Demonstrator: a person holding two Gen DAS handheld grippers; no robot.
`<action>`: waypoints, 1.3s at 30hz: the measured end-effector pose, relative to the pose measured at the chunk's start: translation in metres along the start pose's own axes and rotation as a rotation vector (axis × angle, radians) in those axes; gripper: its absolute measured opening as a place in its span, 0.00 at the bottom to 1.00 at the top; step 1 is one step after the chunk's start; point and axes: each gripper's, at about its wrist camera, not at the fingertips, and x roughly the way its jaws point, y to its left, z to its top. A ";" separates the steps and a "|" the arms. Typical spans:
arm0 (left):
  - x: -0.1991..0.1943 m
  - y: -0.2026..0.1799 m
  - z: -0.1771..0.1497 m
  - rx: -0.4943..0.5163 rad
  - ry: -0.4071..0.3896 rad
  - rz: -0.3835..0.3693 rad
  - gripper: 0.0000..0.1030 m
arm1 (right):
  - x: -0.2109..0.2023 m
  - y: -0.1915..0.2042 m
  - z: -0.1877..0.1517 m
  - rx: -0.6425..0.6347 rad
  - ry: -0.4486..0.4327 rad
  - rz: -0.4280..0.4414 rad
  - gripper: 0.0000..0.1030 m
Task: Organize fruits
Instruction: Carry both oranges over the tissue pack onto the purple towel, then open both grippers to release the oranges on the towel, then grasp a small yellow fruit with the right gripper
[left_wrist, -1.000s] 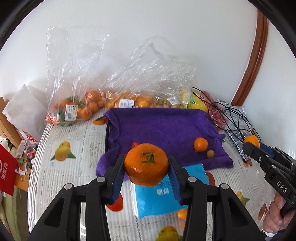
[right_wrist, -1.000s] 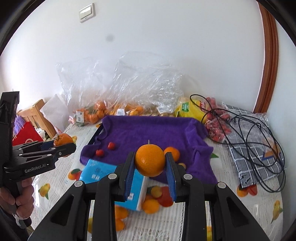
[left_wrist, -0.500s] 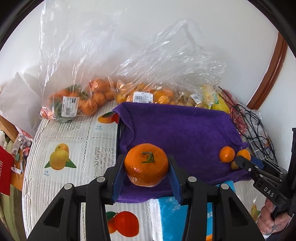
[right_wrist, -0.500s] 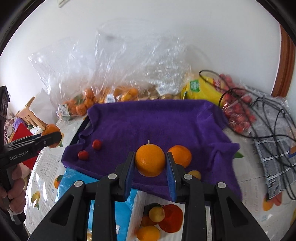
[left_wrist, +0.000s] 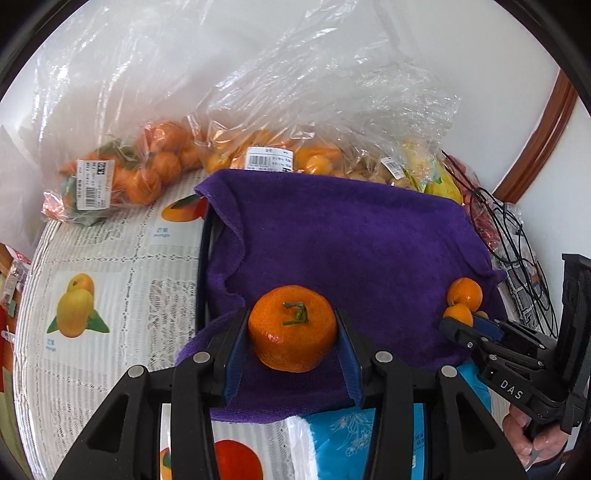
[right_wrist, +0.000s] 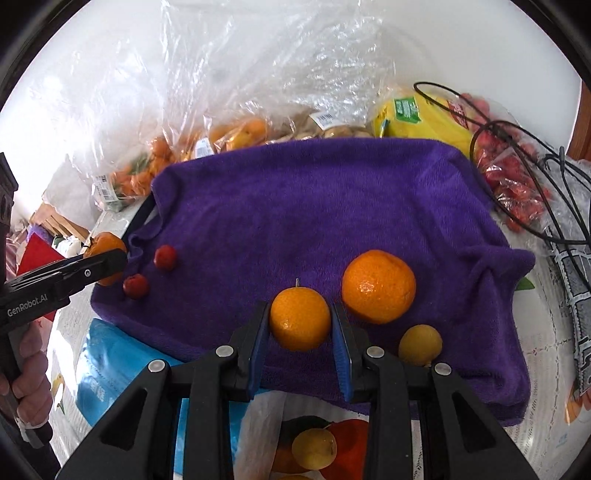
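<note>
Over the purple towel (left_wrist: 351, 251), my left gripper (left_wrist: 291, 332) clamps a soft tangerine (left_wrist: 291, 326) at its sides; my right gripper (right_wrist: 300, 328) pinches a smaller orange (right_wrist: 300, 323), light and bruisable.

I see deep purple towel (right_wrist: 314, 206) as centre piece. On it: bright orange fruit (right_wrist: 378, 286), two small red fruits (right_wrist: 165, 256) at its left edge, pale yellow-orange fruit (right_wrist: 420, 344) near its front right. Orange mandarin (left_wrist: 291, 328) with green stem, blue pads on black fingers (left_wrist: 236, 354). Behind towel: clear bags (left_wrist: 122, 177) of orange fruit, white barcode labels; yellow bag (right_wrist: 417, 118) with green label. Left of towel: white lace tablecloth (left_wrist: 122, 266) with yellow and orange fruit prints. In front: blue pack (left_wrist: 354, 439).
</note>
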 end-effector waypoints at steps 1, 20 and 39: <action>0.002 -0.002 0.000 0.004 0.005 -0.005 0.41 | 0.001 -0.001 -0.001 0.001 0.005 0.001 0.31; 0.011 -0.020 -0.008 0.050 0.042 -0.020 0.46 | -0.066 -0.012 -0.032 -0.027 -0.105 -0.050 0.38; -0.027 -0.009 -0.020 0.023 -0.007 0.017 0.52 | -0.043 -0.006 -0.061 -0.067 0.034 0.031 0.25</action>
